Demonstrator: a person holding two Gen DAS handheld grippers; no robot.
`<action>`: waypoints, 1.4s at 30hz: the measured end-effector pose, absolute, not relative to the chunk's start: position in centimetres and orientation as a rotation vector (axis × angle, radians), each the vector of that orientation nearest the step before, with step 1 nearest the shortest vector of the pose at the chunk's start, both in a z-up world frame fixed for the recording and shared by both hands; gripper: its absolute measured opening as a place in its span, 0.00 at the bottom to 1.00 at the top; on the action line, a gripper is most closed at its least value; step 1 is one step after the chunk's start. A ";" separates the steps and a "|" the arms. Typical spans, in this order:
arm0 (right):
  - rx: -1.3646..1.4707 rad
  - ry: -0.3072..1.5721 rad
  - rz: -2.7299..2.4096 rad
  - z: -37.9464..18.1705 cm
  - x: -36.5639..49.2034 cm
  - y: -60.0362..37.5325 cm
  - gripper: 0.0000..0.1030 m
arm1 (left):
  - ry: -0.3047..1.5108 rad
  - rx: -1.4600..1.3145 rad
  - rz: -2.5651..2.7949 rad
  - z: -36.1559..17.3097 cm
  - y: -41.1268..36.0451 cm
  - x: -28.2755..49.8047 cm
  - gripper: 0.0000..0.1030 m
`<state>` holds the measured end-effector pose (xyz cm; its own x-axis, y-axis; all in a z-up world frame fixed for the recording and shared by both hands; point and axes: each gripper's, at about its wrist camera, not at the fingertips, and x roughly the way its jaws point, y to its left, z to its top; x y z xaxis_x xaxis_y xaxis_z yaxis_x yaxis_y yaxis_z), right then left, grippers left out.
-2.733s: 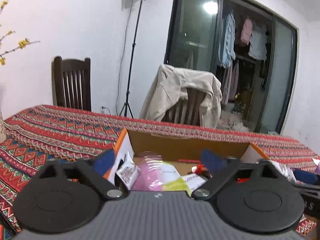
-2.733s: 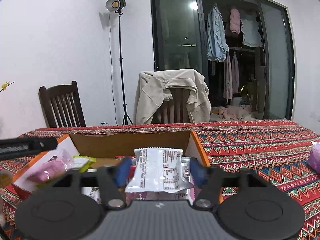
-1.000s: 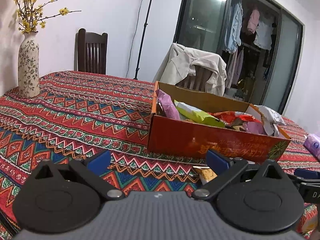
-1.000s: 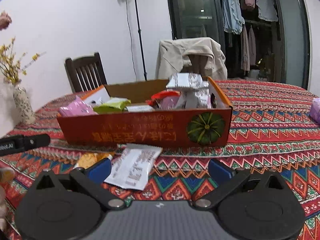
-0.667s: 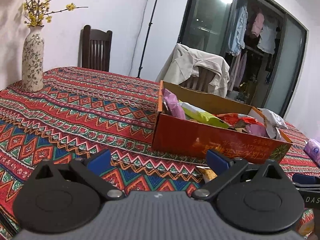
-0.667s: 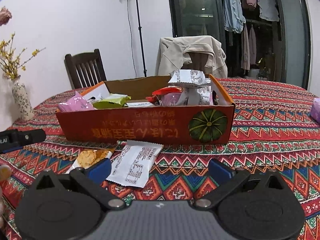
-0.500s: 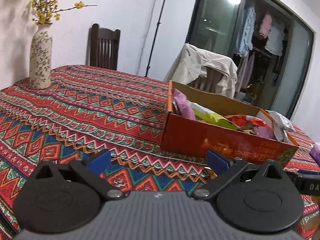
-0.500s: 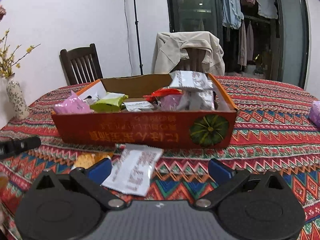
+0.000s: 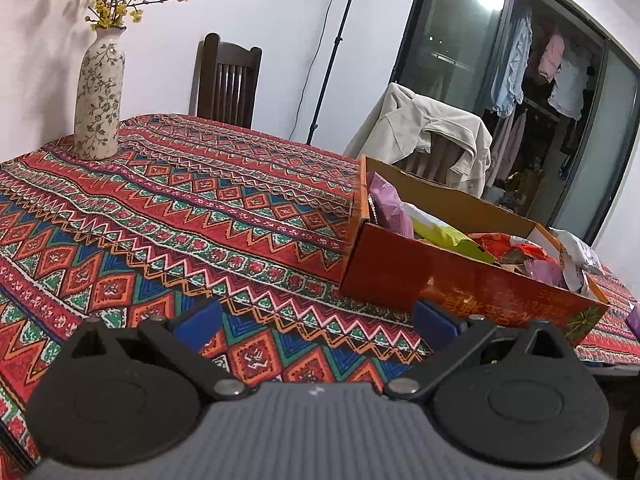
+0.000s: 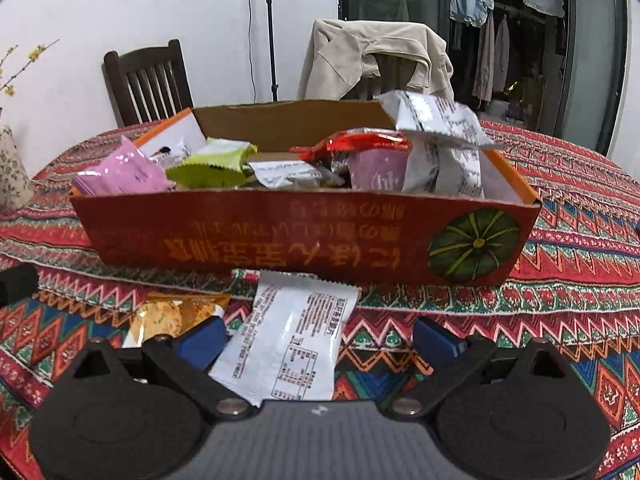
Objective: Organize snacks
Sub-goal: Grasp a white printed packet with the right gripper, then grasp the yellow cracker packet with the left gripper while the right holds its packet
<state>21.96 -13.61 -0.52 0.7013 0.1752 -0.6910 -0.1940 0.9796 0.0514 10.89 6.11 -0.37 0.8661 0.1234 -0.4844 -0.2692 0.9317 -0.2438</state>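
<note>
1. My right tongs (image 10: 316, 340) hang low over the bench (image 10: 580, 264), just in front of the box (image 10: 280, 240). The jaws stand wide and have just been closing a little. The white packet (image 10: 288, 336) lies flat between them, its near end under the tongs' body; the left pad (image 10: 200, 340) sits at its edge, though I cannot tell whether it touches, and the right pad is clear of it. Nothing is gripped yet.

2. My left tongs (image 9: 316, 320) are open and empty, over bare cloth (image 9: 160, 200) beside the box's left end.

3. The box already holds a heap of snacks: a pink pack (image 10: 120, 172), a green one (image 10: 212, 164), a red one (image 10: 352, 144) and silver packs (image 10: 436, 120) piled at the right end.

4. An orange packet (image 10: 168, 316) lies just left of the white one, partly behind my left pad.

5. The white packet looks light, thin and limp, with a slick foil-like skin. I expect it to sag and slip if pinched at one corner.

6. I judge the best hold is across its width near the middle, where the filling gives the pads something to bite, and not on the crimped end seam.

7. Lying flat on soft cloth, it may need the pads pressed down to get under its edges.
</note>
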 end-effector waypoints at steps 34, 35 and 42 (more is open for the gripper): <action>-0.015 0.639 0.233 1.5 18.4 -17.6 0.41 | 0.516 -0.344 0.213 -0.8 6.6 11.3 1.00; -0.014 0.629 0.224 1.7 18.2 -18.2 0.41 | 0.517 -0.343 0.211 -0.9 6.5 11.3 1.00; 0.022 0.586 0.186 1.7 17.9 -21.5 0.41 | 0.544 -0.277 0.185 -0.2 4.8 11.8 1.00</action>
